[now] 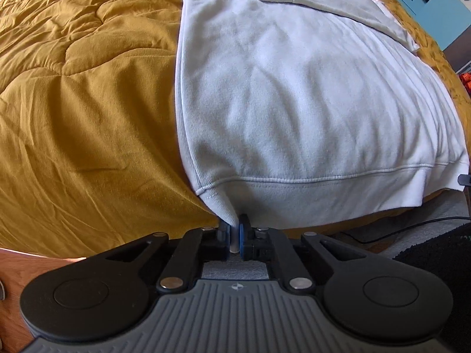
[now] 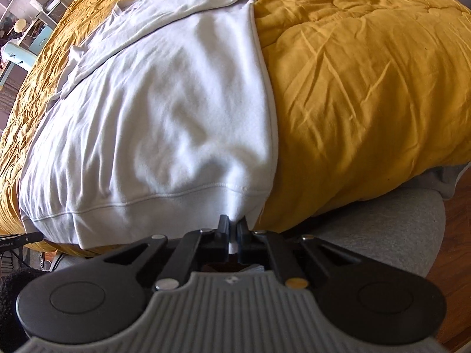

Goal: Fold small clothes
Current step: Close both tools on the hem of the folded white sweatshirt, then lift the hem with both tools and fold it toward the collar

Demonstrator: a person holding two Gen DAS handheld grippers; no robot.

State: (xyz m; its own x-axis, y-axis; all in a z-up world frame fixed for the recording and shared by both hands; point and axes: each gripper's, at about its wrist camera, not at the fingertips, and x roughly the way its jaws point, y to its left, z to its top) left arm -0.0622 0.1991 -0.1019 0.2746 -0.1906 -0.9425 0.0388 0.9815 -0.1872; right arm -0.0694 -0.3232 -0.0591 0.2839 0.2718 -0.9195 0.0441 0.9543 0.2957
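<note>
A white sweatshirt (image 1: 294, 103) lies flat on a mustard quilt (image 1: 82, 103), sleeves folded across its upper part, ribbed hem toward me. My left gripper (image 1: 234, 229) is shut on the hem's left corner, with white fabric pinched between the blue pads. In the right wrist view the same sweatshirt (image 2: 164, 117) spreads over the quilt (image 2: 368, 88), and my right gripper (image 2: 233, 226) is shut on the hem's right corner, a fold of cloth caught between its black fingers.
The bed edge runs just under both grippers. Grey carpet (image 1: 441, 209) with a black cable and a dark rug lies below at the right. A grey cushion (image 2: 382, 229) sits by the bed. Shelves and a pale blue chair (image 2: 17, 56) stand far left.
</note>
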